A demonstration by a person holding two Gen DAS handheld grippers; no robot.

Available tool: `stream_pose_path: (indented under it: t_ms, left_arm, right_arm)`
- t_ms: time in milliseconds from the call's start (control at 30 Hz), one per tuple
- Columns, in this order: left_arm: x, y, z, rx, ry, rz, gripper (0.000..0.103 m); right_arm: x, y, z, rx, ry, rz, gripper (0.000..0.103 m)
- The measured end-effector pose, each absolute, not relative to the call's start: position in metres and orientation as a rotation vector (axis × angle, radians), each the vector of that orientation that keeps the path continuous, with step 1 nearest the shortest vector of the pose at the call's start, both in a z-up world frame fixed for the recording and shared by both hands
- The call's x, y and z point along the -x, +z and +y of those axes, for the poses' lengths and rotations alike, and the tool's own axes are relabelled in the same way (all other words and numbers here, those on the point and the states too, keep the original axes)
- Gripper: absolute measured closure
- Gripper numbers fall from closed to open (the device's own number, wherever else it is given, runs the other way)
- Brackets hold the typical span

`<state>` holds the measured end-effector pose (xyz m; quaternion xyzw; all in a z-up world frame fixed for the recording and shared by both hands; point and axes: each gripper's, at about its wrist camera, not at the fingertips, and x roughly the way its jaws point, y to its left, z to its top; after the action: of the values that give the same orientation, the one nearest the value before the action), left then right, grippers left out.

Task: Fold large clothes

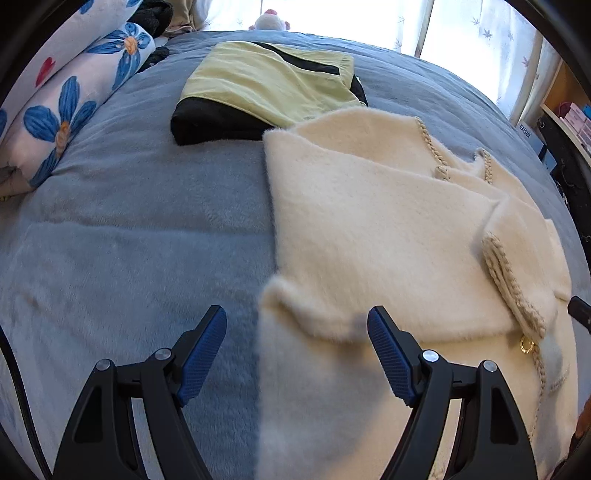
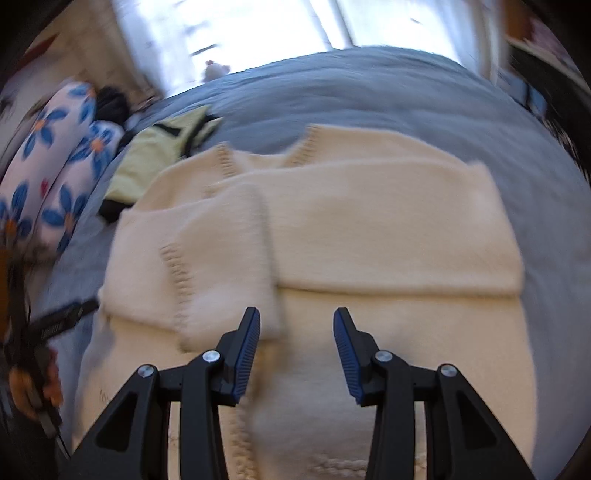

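- The cream cardigan (image 1: 388,229) lies partly folded on the bed (image 1: 129,229), both sleeves laid across its front, braided beige trim showing along the edges.
- My left jaws (image 1: 297,328) stand wide apart and hold nothing; they hang over the cardigan's left edge, one blue pad over the blue-grey blanket, the other over the fleece.
- My right jaws (image 2: 296,328) are partly open with nothing between them, poised above the cardigan's lower front, just below the folded sleeves.
- Beyond the cardigan, touching its far corner, sits a folded yellow-green garment (image 1: 266,83) on top of a black garment (image 1: 210,123).
- A rolled floral quilt (image 1: 70,107) lines the bed's left side.
- A bright curtained window (image 1: 461,26) stands behind the bed.
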<state>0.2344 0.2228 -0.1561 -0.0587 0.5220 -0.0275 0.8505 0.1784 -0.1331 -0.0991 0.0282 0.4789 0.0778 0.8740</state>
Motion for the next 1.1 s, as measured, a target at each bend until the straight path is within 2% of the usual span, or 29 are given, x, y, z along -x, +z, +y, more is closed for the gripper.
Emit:
stream_pose_path:
  t_ms: [167,400,533,567,600,633,700,767,933,1067,1100]
  left_arm:
    - [-0.259,-0.163,0.216,0.123,-0.080,1.130,0.026]
    - [-0.283,-0.178,0.211,0.166,-0.091,1.168,0.026]
    - [-0.292,-0.186,0.208,0.197,-0.096,1.175,0.026]
    - [-0.294,-0.187,0.207,0.202,-0.100,1.172,0.030]
    - [-0.296,-0.187,0.206,0.213,-0.120,1.164,0.048]
    - [-0.298,-0.187,0.204,0.213,-0.125,1.164,0.053]
    - [-0.300,-0.183,0.203,0.191,-0.099,1.143,0.073]
    - [-0.300,-0.179,0.204,0.183,-0.086,1.122,0.082]
    - [-0.297,-0.177,0.207,0.191,-0.087,1.093,0.086]
    - [-0.297,-0.177,0.205,0.176,-0.079,1.100,0.084]
    - [-0.297,-0.177,0.205,0.175,-0.075,1.107,0.078]
  right_arm:
    - [-0.185,-0.108,-0.061,0.203,0.242,0.956,0.056]
    - [-0.221,-0.145,-0.023,0.282,0.209,1.004,0.055]
    - [-0.226,-0.156,-0.008,0.405,0.176,0.968,0.056]
    - [-0.227,-0.156,-0.007,0.424,0.173,0.961,0.061]
    - [-0.229,-0.154,-0.008,0.422,0.179,0.965,0.070]
    - [-0.232,-0.151,-0.010,0.404,0.205,0.980,0.086]
    - [-0.240,-0.137,-0.017,0.356,0.222,0.978,0.091]
    - [-0.247,-0.115,-0.033,0.299,0.215,0.927,0.092]
    - [-0.274,-0.076,-0.119,0.036,0.095,0.856,0.092]
    - [-0.288,-0.103,-0.187,-0.087,-0.030,0.964,0.090]
    - [-0.289,-0.113,-0.204,-0.120,-0.048,1.004,0.089]
